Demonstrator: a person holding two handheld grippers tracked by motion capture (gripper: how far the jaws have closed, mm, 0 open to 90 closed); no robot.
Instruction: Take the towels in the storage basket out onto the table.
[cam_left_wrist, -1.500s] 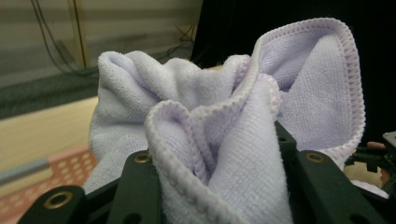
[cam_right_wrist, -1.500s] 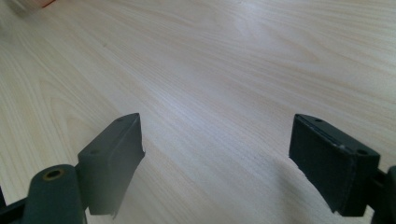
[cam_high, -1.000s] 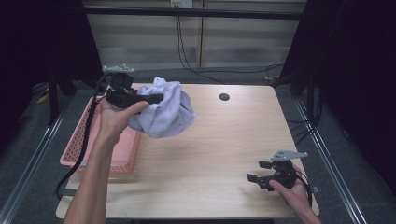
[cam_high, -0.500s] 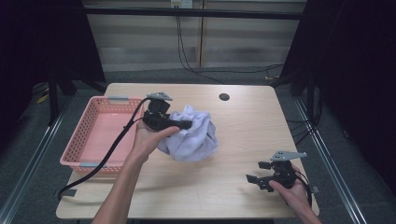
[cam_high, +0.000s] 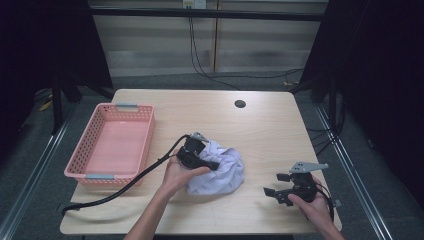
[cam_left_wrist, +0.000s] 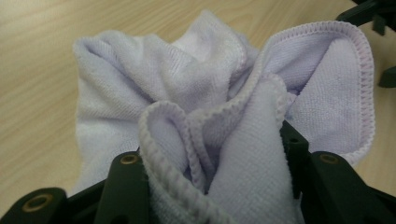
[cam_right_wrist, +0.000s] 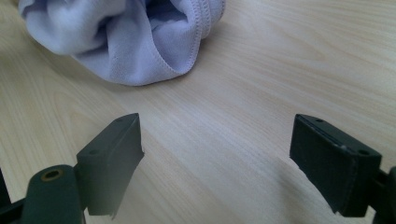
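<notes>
Table (cam_high: 260, 125) space near the front edge is being taken by a bunched lavender towel (cam_high: 220, 172), no long axis showing, brought down from above the pink basket (cam_high: 85, 155) at the left edge. Left gripper (cam_high: 212, 165) jaws, just widening, are being kept around folds; right gripper (cam_high: 272, 186) is being held released nearby.

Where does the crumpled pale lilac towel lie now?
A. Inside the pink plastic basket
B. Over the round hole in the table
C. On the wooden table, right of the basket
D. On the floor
C: the crumpled pale lilac towel rests on the wooden table, right of the pink plastic basket.
</notes>
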